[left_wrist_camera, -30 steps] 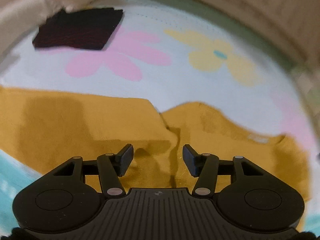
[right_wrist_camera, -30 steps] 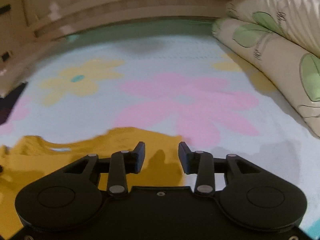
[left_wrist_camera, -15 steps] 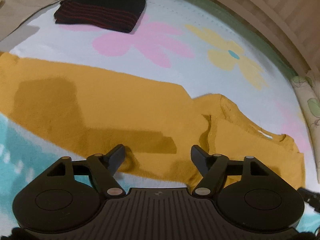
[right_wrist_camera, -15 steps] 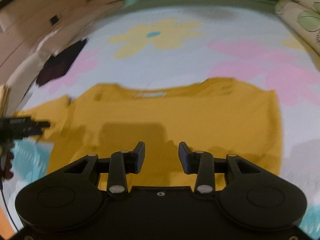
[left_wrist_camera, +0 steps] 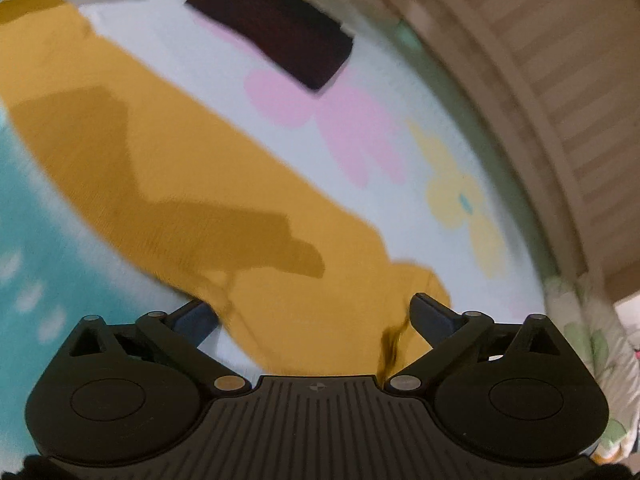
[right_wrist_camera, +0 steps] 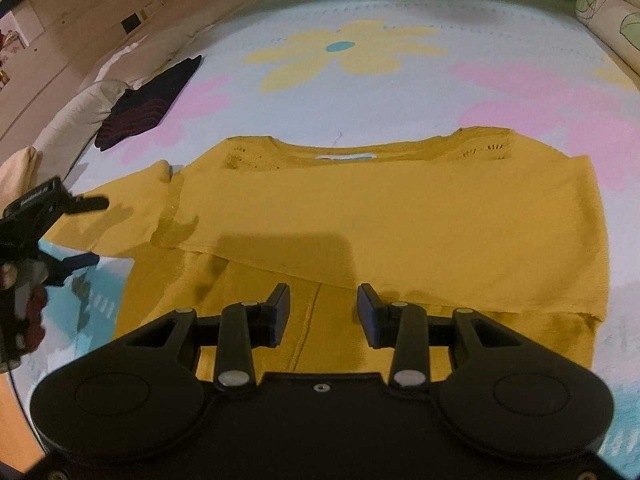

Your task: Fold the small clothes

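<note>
One yellow sweater (right_wrist_camera: 400, 216), two claws

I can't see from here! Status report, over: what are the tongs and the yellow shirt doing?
Left tongs opening over the sleeve. Right tongs open, empty. Yellow shirt flat, partly folded. Dark folded garment off aside, nothing blocking.

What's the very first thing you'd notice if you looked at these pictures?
The big yellow sweater, spread flat in the middle of a blanket printed with pink and yellow flowers. Next, a dark folded garment lying near the blanket's far left edge. The left gripper is over the sweater's long sleeve with its jaws opening, and the right gripper hangs over the sweater's near edge, gripping nothing.
</note>
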A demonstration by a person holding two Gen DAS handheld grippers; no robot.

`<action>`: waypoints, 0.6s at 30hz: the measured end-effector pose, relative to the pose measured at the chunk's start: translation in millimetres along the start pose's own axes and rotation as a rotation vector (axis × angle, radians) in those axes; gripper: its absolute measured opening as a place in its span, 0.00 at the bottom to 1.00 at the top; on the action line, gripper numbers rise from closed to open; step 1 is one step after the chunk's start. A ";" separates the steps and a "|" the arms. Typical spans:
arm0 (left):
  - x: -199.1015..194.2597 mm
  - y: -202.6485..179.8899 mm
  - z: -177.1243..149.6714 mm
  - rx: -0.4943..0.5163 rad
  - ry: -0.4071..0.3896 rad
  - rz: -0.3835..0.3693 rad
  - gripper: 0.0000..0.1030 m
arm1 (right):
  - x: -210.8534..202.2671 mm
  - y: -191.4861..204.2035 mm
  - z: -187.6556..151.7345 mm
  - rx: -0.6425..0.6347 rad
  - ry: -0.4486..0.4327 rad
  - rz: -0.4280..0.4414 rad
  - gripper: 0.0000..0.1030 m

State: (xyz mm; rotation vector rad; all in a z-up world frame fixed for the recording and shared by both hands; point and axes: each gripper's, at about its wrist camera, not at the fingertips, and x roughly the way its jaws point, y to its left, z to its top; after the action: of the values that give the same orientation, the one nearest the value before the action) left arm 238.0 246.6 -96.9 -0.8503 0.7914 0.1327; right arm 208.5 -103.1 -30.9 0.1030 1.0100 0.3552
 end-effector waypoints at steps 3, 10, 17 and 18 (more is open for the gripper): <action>4.8 2.8 5.7 -0.038 -0.059 -0.029 0.98 | 0.3 2.1 -1.0 0.001 -0.002 0.008 0.47; 9.6 -1.7 18.3 0.015 -0.127 0.064 0.39 | 3.2 5.0 -2.2 -0.006 0.005 0.016 0.47; -9.9 7.8 27.6 0.099 -0.193 0.252 0.13 | 7.0 1.2 -2.1 -0.001 0.015 -0.001 0.47; -13.0 14.7 27.8 0.081 -0.190 0.262 0.13 | 8.1 0.8 -2.4 0.001 0.018 -0.006 0.47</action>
State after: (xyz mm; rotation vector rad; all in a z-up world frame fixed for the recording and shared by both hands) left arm 238.7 278.9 -86.2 -0.6439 0.7210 0.4049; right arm 210.1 -99.8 -38.5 0.0978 1.0278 0.3507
